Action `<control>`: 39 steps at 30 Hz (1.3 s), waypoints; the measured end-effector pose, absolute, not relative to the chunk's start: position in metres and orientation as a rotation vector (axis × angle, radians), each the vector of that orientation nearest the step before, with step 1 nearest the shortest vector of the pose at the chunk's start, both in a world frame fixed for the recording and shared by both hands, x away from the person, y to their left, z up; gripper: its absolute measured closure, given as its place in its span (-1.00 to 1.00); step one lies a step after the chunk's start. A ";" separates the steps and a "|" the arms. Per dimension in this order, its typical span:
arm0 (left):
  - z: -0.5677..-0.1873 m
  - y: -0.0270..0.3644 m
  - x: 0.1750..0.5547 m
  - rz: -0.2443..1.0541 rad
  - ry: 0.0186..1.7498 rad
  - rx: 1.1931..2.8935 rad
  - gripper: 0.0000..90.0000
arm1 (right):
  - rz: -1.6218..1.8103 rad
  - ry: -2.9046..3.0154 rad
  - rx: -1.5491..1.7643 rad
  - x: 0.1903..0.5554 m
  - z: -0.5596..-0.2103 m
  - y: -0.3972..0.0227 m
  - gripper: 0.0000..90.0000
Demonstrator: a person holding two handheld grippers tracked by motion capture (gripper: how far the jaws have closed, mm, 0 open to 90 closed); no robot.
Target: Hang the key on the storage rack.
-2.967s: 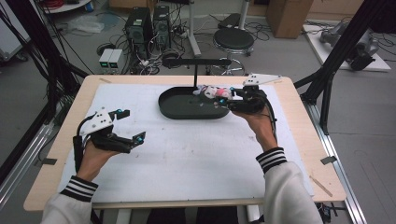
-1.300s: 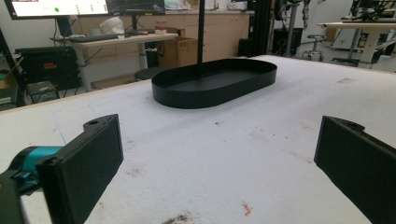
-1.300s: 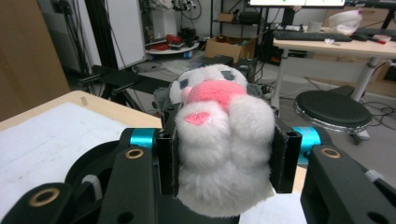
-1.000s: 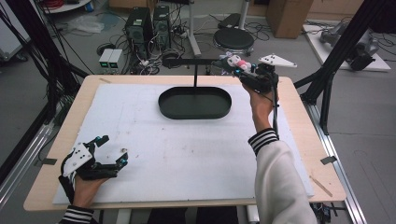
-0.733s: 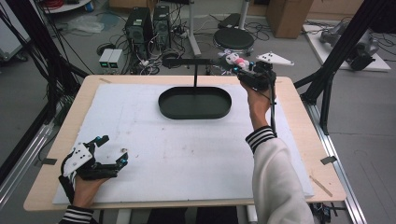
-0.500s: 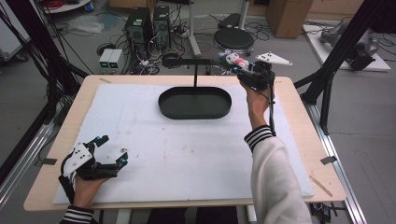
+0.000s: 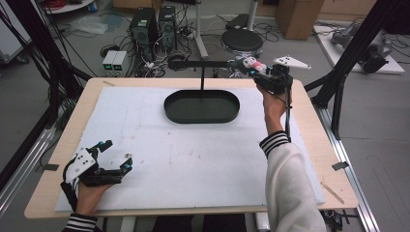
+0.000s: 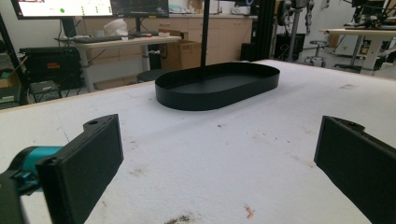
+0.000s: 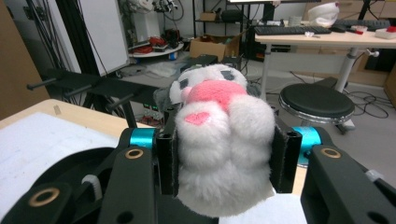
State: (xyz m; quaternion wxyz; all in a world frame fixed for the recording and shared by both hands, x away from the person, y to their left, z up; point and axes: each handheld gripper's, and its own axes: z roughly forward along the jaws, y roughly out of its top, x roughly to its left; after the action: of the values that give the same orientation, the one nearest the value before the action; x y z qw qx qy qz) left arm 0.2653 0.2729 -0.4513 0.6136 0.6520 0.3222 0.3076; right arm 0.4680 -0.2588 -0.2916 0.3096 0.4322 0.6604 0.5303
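Right gripper [image 7: 249, 66] was clamped on a white-and-pink plush toy [image 9: 223, 135], raised beside the black T-shaped stand [image 7: 200, 65]; hanging it judged next. Left gripper [image 7: 116, 157] lay released.

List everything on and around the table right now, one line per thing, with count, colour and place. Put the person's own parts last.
Table: one, light wood, its top covered by a white mat.
Tray: one, black, oval, on the far middle of the mat, nothing in it.
Stand: one, black post with a crossbar, rising at the tray's far edge.
Plush toy: one, white with pink, held above the table's far right corner.
Stool: one, black round seat, on the floor beyond the table.
Computer towers: two, black, on the floor beyond the table.
Left gripper: one, black with teal, near left of the mat, jaws wide apart.
Right gripper: one, black, jaws clamped on the plush toy.
Sleeves: white with striped cuffs.
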 end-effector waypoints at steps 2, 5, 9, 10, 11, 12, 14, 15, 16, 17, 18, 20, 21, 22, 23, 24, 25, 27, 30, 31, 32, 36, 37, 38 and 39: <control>-0.451 0.273 0.265 0.710 0.742 1.502 -0.96 | 1.395 1.748 1.154 0.467 -0.295 -0.263 0.23; -0.451 0.273 0.265 0.712 0.742 1.503 -0.96 | 1.399 1.738 1.161 0.466 -0.298 -0.269 0.23; -0.451 0.273 0.265 0.716 0.742 1.501 -0.96 | 1.396 1.745 1.181 0.465 -0.304 -0.273 0.23; -0.451 0.272 0.265 0.717 0.742 1.501 -0.96 | 1.397 1.745 1.178 0.466 -0.306 -0.274 0.23; -0.451 0.272 0.265 0.718 0.742 1.502 -0.96 | 1.393 1.750 1.182 0.465 -0.307 -0.274 0.23; -0.451 0.272 0.265 0.718 0.743 1.502 -0.96 | 1.391 1.752 1.180 0.466 -0.309 -0.274 0.23; -0.451 0.272 0.265 0.718 0.744 1.502 -0.96 | 1.391 1.756 1.188 0.465 -0.314 -0.275 0.23; -0.451 0.272 0.265 0.718 0.744 1.502 -0.96 | 1.393 1.759 1.196 0.466 -0.316 -0.276 0.23; -0.451 0.272 0.265 0.719 0.743 1.503 -0.96 | 1.393 1.769 1.209 0.466 -0.318 -0.277 0.23; -0.451 0.272 0.265 0.719 0.744 1.503 -0.96 | 1.391 1.768 1.207 0.466 -0.320 -0.277 0.23; -0.451 0.272 0.265 0.719 0.744 1.503 -0.96 | 1.393 1.769 1.207 0.466 -0.322 -0.277 0.23; -0.451 0.272 0.265 0.719 0.744 1.504 -0.96 | 1.388 1.776 1.216 0.466 -0.324 -0.277 0.23; -0.451 0.272 0.265 0.720 0.744 1.503 -0.96 | 1.381 1.780 1.217 0.466 -0.325 -0.276 0.23; -0.451 0.272 0.265 0.720 0.744 1.502 -0.96 | 1.377 1.782 1.208 0.467 -0.327 -0.276 0.23; -0.451 0.272 0.265 0.720 0.744 1.503 -0.96 | 1.375 1.793 1.216 0.468 -0.328 -0.276 0.23; -0.451 0.272 0.265 0.720 0.744 1.503 -0.96 | 1.374 1.796 1.218 0.468 -0.330 -0.275 0.23; -0.451 0.272 0.265 0.720 0.744 1.503 -0.96 | 1.371 1.798 1.213 0.468 -0.331 -0.275 0.23; -0.451 0.272 0.265 0.720 0.744 1.503 -0.96 | 1.372 1.807 1.221 0.469 -0.333 -0.273 0.23; -0.451 0.272 0.265 0.721 0.744 1.502 -0.96 | 1.366 1.815 1.226 0.470 -0.335 -0.271 0.22; -0.451 0.272 0.265 0.720 0.744 1.503 -0.96 | 1.361 1.817 1.221 0.471 -0.335 -0.271 0.22; -0.451 0.272 0.265 0.720 0.744 1.503 -0.96 | 1.358 1.822 1.221 0.471 -0.336 -0.270 0.21; -0.451 0.272 0.265 0.723 0.744 1.504 -0.96 | 1.345 1.850 1.219 0.473 -0.338 -0.269 0.13; -0.451 0.272 0.265 0.722 0.745 1.502 -0.96 | 1.344 1.856 1.225 0.473 -0.338 -0.270 0.09; -0.451 0.272 0.265 0.719 0.745 1.504 -0.96 | 1.346 1.866 1.222 0.474 -0.339 -0.271 -0.02; -0.451 0.272 0.265 0.716 0.747 1.502 -0.96 | 1.355 1.884 1.228 0.474 -0.340 -0.271 -0.26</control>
State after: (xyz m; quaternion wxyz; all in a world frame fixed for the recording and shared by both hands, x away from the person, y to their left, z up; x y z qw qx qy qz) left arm 0.2652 0.2722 -0.4513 0.6124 0.6510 0.3238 0.3104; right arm 0.4744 -0.2709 -0.3401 0.2552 0.4523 0.6939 0.4989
